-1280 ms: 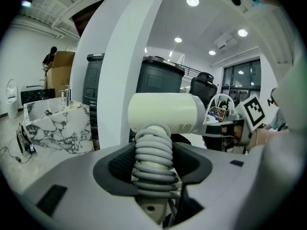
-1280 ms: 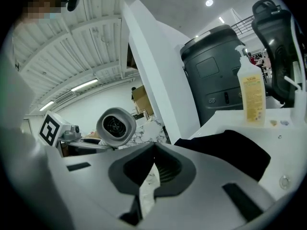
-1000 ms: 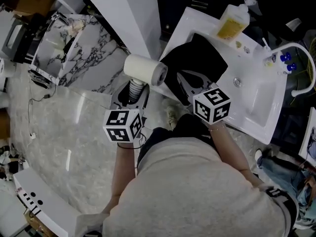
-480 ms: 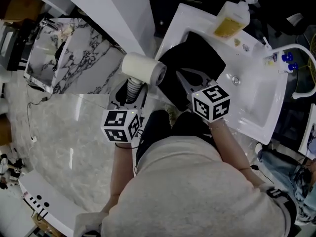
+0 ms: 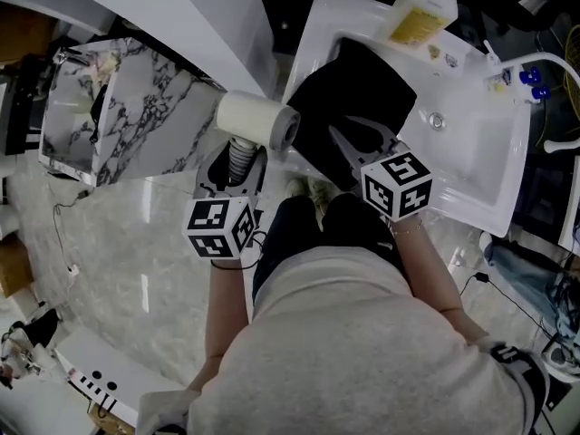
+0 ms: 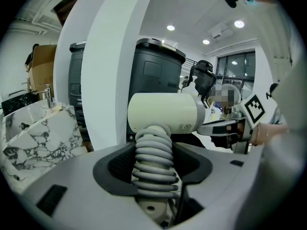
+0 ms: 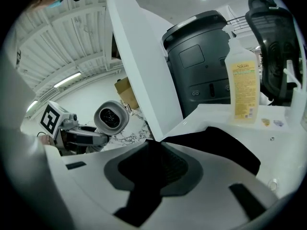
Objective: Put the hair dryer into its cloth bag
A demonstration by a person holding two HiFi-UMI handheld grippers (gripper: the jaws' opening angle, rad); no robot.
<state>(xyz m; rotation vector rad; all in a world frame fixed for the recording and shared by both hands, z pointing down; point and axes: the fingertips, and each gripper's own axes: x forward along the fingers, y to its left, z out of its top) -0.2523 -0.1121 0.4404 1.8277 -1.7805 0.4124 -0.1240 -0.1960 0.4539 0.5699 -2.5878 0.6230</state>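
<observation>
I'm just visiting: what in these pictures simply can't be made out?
- Opening of the black cloth bag: head view, the black folds merge together.
- Right hand-held gripper: its jaws have just been opening with the bag's cloth between them. In the right gripper view, dark-on-dark hides whether the pads press it.
- Pump of the yellow plastic soap bottle: head view, cut by the top edge.
- Print on the cream hair dryer: left gripper view, too small.
</observation>
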